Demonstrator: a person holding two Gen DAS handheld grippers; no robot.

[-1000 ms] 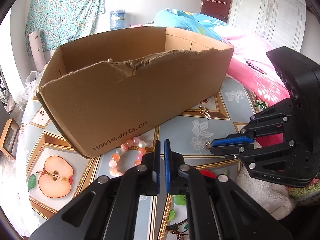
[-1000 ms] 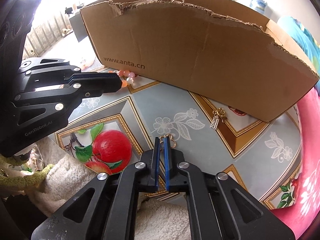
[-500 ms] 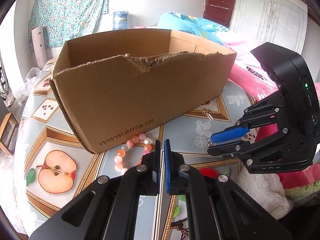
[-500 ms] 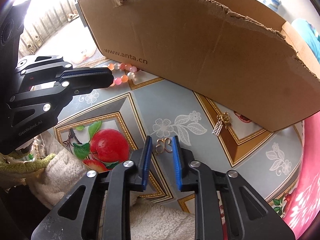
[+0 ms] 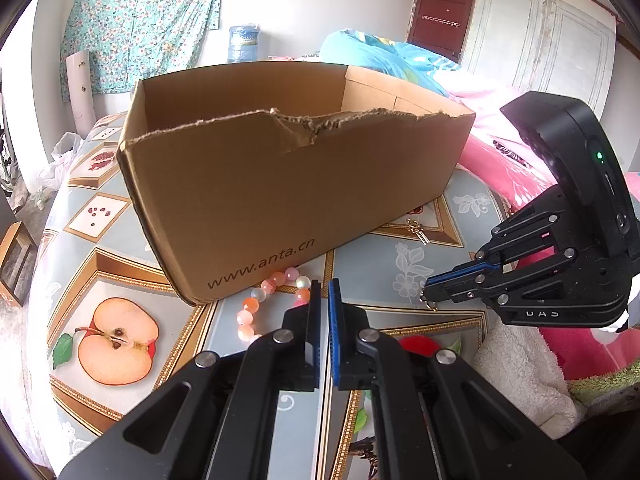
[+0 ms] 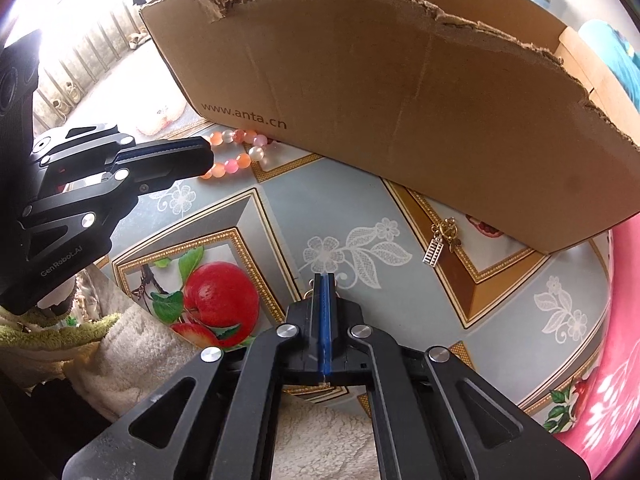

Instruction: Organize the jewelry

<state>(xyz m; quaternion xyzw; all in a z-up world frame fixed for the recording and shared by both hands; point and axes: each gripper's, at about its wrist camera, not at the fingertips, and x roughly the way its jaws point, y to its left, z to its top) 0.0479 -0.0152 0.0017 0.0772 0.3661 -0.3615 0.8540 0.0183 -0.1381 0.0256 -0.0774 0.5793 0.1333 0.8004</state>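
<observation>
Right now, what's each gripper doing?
Left gripper: shut, holding nothing, above the bead bracelet.
Right gripper: shut on a small gold earring.

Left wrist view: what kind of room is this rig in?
Most likely a bedroom at home. Heaped pink and blue floral bedding lies behind the torn brown cardboard box, a floral cloth hangs on the wall, and the box sits on a fruit-print tablecloth with a pink-orange bead bracelet.
</observation>
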